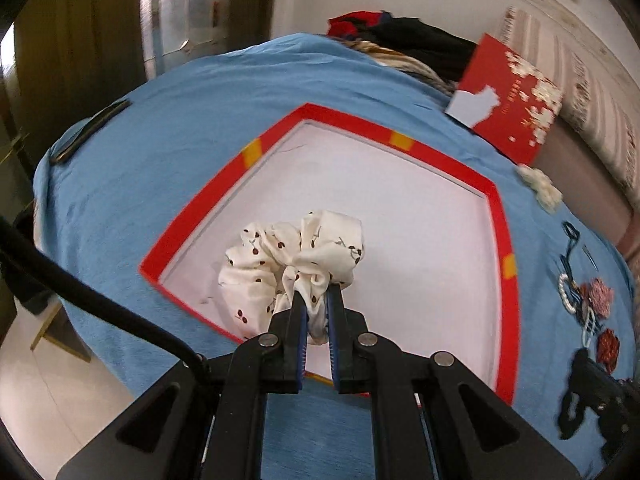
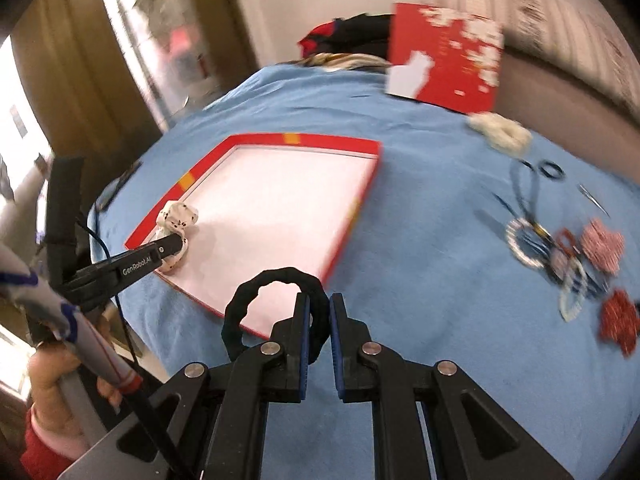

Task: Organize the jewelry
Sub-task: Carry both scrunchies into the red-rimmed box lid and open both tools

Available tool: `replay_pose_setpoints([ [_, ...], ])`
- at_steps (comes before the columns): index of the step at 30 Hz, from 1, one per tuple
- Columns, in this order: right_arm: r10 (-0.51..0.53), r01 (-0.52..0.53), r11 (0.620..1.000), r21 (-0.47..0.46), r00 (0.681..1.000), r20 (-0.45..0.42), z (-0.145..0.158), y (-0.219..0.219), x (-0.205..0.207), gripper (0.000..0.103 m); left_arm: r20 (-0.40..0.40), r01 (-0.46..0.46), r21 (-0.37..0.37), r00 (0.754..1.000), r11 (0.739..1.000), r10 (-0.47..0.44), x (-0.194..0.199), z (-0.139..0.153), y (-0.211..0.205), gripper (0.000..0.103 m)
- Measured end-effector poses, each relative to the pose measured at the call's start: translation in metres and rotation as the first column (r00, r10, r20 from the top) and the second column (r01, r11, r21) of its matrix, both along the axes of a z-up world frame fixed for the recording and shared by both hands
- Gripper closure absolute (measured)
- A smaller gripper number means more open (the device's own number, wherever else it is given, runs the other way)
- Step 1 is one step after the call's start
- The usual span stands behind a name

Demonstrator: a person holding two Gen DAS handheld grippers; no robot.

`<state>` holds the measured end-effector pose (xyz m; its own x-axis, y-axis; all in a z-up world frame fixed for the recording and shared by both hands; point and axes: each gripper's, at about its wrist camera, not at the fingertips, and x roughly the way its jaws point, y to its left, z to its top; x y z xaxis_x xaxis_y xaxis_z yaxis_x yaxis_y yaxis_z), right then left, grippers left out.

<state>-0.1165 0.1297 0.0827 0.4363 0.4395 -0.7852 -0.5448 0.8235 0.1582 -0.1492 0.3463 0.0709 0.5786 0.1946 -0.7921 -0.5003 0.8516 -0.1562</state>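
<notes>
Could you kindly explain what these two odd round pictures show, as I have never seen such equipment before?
There is no robot: a person holds a two-fingered claw in each hand, with a wide-angle camera on each looking along its fingers. In the left camera's picture, the left claw pinches a white cherry-print scrunchie over a red-rimmed white tray on a blue cloth. In the right camera's picture, the right claw grips a black hair tie near the tray's edge. More jewelry lies loose at the right.

two scrunchies (image 1: pixel 294 258), one tray (image 1: pixel 502 216), one lid (image 1: pixel 510 106)
</notes>
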Motion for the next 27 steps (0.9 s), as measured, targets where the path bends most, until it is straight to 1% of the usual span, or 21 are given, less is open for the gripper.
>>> replay_pose_setpoints([
  [6,0.066,-0.064,0.994,-0.088,0.998,0.016,-0.019,0.051,0.007,0.092,-0.021,-0.074,-0.031,0.997,0.997,0.074,-0.006,-0.008,0.023,0.093],
  [8,0.074,-0.071,0.991,-0.112,0.997,0.019,-0.024,0.060,0.009,0.092,-0.009,-0.081,-0.063,0.997,0.995,0.080,-0.009,-0.009,0.028,0.091],
  [10,0.074,-0.072,0.988,-0.135,0.997,0.013,-0.028,0.066,0.011,0.090,-0.002,-0.080,-0.063,0.997,0.995,0.081,-0.011,-0.008,0.029,0.090],
  [12,0.069,-0.068,0.988,-0.140,0.998,0.006,-0.030,0.065,0.012,0.078,0.001,-0.074,-0.052,0.997,0.996,0.074,-0.012,-0.007,0.027,0.087],
  [13,0.065,-0.064,0.989,-0.136,0.998,0.005,-0.028,0.064,0.012,0.067,0.007,-0.069,-0.053,0.998,0.996,0.069,-0.012,-0.007,0.026,0.084],
  [14,0.060,-0.058,0.990,-0.125,0.998,0.006,-0.025,0.060,0.012,0.064,0.012,-0.067,-0.053,0.998,0.996,0.067,-0.013,-0.006,0.025,0.082],
  [16,0.045,-0.044,0.994,-0.103,0.999,0.012,-0.019,0.053,0.012,0.064,0.024,-0.072,-0.041,0.997,0.997,0.073,-0.015,-0.004,0.023,0.073],
  [18,0.020,-0.018,0.995,-0.097,1.000,0.021,-0.015,0.046,0.012,0.063,0.041,-0.079,-0.032,0.996,0.996,0.080,-0.017,0.000,0.021,0.068],
  [20,-0.004,0.005,0.995,-0.100,1.000,0.017,-0.017,0.040,0.015,0.063,0.068,-0.083,-0.037,0.994,0.996,0.086,-0.020,0.004,0.020,0.068],
  [24,-0.017,0.012,0.992,-0.129,0.999,-0.038,-0.035,0.035,0.020,0.063,0.109,-0.081,-0.029,0.990,0.996,0.084,-0.022,0.010,0.017,0.067],
  [25,-0.017,0.010,0.991,-0.134,0.998,-0.052,-0.040,0.035,0.020,0.064,0.119,-0.077,-0.024,0.990,0.997,0.079,-0.023,0.012,0.015,0.067],
  [26,-0.017,0.009,0.991,-0.136,0.998,-0.061,-0.043,0.035,0.020,0.077,0.127,-0.072,-0.015,0.989,0.997,0.074,-0.023,0.013,0.013,0.067],
  [27,-0.016,0.006,0.990,-0.139,0.997,-0.075,-0.047,0.035,0.020,0.086,0.134,-0.066,-0.002,0.989,0.998,0.066,-0.023,0.015,0.010,0.067],
])
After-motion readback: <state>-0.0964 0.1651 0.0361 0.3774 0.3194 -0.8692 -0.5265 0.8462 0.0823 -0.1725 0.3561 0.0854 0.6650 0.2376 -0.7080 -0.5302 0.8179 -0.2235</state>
